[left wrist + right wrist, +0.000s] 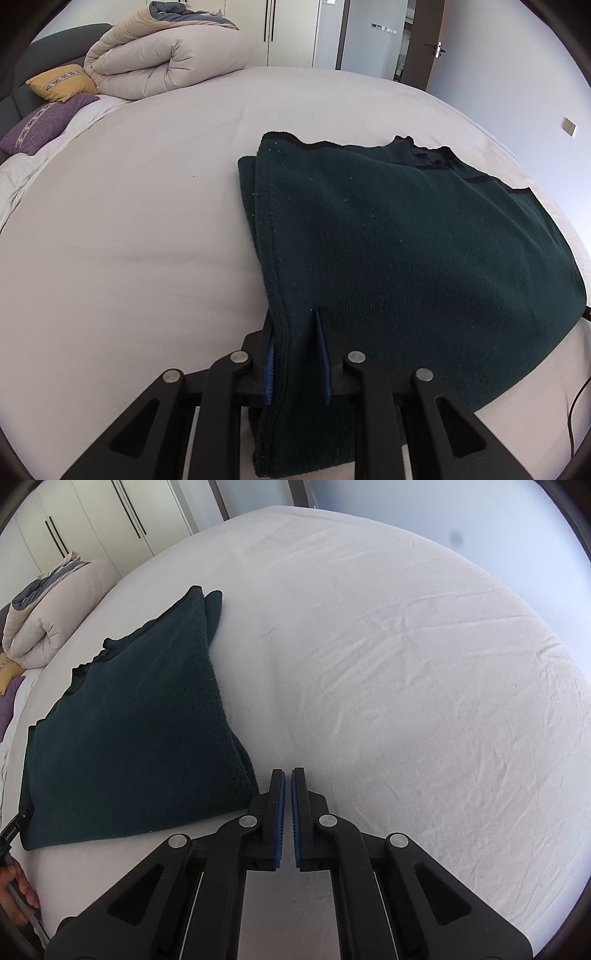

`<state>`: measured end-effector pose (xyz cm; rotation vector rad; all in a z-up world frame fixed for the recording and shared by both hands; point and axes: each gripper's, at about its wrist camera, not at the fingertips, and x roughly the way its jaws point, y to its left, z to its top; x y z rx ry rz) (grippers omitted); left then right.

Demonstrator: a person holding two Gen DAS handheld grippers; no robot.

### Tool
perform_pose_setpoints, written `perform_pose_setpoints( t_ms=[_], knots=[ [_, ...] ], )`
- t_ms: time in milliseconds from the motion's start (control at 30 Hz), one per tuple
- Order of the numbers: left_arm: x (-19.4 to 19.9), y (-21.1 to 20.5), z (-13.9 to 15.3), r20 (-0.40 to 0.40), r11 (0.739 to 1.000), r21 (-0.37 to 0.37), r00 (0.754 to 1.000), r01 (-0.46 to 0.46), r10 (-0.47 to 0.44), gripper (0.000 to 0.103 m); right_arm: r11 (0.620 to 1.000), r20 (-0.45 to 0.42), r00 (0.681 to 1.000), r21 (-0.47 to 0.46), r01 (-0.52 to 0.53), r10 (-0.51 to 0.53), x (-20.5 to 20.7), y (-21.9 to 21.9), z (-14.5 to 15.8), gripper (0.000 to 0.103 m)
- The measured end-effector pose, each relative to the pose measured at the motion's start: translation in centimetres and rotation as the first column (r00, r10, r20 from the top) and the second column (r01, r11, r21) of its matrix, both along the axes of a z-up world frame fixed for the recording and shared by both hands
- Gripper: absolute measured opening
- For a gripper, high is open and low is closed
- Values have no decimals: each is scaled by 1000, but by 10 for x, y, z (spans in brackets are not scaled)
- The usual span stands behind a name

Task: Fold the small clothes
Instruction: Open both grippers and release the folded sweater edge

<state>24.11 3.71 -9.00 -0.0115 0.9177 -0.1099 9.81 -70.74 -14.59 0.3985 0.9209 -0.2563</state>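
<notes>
A dark green knit sweater (pixel 406 240) with black trim lies folded on the white bed sheet (pixel 129 221). My left gripper (pixel 295 317) is shut on the sweater's near left edge, the fabric bunched between the blue pads. In the right wrist view the sweater (pixel 129 731) lies to the left. My right gripper (pixel 288 775) is shut and empty, just right of the sweater's near corner, over the bare sheet (pixel 406 683).
A rolled beige duvet (pixel 159 55) sits at the head of the bed with a yellow pillow (pixel 62 83) and a purple pillow (pixel 40 123). Wardrobe doors (pixel 288 29) and a room door (pixel 421 40) stand beyond. A hand (pixel 14 893) shows at the lower left.
</notes>
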Motion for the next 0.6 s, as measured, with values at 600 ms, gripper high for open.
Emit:
perform_pose_setpoints(
  t_ms=[600],
  knots=[
    [-13, -4, 22, 141, 999, 41, 990, -35, 29, 49, 998, 190, 980, 14, -65, 61, 14, 19, 71, 8]
  ],
)
